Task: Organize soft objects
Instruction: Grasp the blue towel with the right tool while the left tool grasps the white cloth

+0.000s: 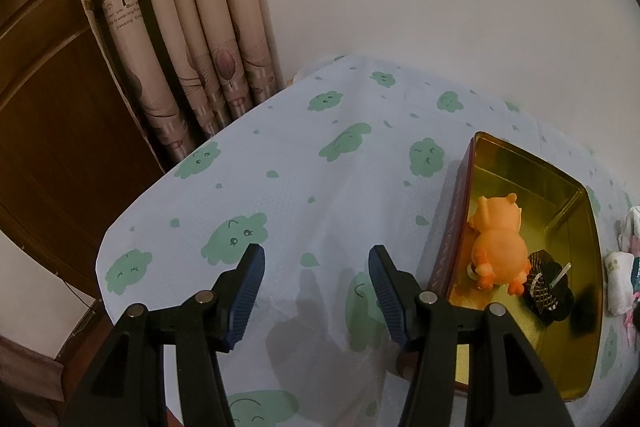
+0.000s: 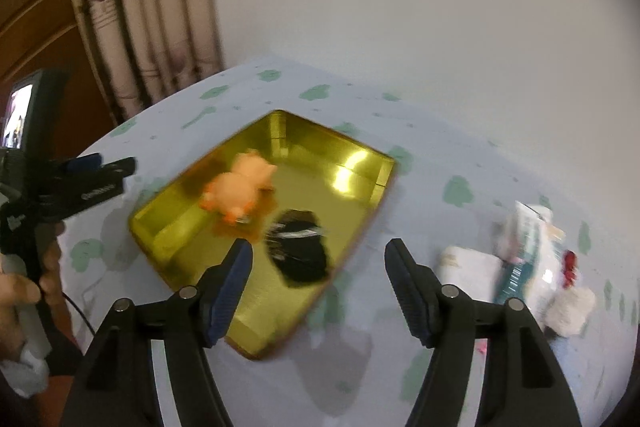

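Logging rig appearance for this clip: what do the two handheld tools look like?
Both tools have black plastic arms with round silver pivot pins and dark blue ribbed pads: left tool, right tool. From the right wrist view, the left tool's body is black with small white lettering, a pale handle in the hand, and a thin black cable trailing below.

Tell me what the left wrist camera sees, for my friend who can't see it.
A shiny gold rectangular tin tray sits on a pale tablecloth with green blobs, holding an orange rubbery toy animal and a black netted pouch. The left gripper hovers empty, jaws open.
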The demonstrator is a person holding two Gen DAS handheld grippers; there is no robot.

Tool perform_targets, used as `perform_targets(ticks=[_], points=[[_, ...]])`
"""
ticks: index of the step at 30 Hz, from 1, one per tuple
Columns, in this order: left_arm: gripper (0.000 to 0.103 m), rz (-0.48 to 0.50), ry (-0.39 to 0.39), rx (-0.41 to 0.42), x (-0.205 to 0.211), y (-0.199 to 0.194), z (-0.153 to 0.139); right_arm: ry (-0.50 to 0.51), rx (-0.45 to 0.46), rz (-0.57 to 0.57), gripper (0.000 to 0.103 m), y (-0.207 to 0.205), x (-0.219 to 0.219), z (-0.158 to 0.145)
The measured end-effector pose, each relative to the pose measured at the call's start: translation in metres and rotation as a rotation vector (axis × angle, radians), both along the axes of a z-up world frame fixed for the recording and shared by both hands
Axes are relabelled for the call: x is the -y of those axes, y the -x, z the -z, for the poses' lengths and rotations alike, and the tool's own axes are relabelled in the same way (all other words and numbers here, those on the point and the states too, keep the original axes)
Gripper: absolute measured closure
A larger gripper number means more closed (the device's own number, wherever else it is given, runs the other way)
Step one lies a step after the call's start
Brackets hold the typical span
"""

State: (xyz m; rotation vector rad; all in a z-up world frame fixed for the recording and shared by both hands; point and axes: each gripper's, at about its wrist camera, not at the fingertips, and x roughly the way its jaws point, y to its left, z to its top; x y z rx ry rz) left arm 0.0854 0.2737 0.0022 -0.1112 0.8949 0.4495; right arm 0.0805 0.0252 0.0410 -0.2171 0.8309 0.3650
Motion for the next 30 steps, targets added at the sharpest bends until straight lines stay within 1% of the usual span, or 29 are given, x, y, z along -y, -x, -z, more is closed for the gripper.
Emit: perform_targets(ticks=[3, 7, 11, 14, 17, 22, 25, 30], points=[[0.048, 0.0, -0.005, -0.001, 0.001, 0.0, 0.0, 0.005, -0.006, 0.058, 0.036, -0.001, 0.032, 0.005], [0.048, 0.0, -0.007, 0.001, 0.002, 0.001, 0.0, -0.003, -0.023, 0.151, 0.036, 0.002, 0.086, 0.011], [0.048, -0.001, -0.01, -0.001, 0.002, 0.001, 0.0, -0.008, -0.034, 0.276, 0.034, 0.01, 0.15, 0.017], [0.048, -0.001, -0.007, 0.001, 0.002, 0.001, 0.0, 0.009, -0.042, 0.375, 0.031, 0.019, 0.196, 0.021], [0.048, 0.0, -0.013, 0.001, 0.003, 0.001, -0.001, 0.029, -0.066, 0.457, 0.03, 0.031, 0.237, 0.032], [0.048, 0.008, -0.029, -0.001, 0.008, 0.002, 0.0, 0.028, -0.106, 0.518, 0.03, 0.048, 0.27, 0.051], [0.048, 0.013, -0.038, -0.002, 0.011, 0.003, 0.001, 0.024, -0.115, 0.518, 0.03, 0.054, 0.276, 0.06], [0.048, 0.018, -0.046, -0.002, 0.013, 0.003, 0.001, 0.017, -0.111, 0.51, 0.03, 0.047, 0.279, 0.07]])
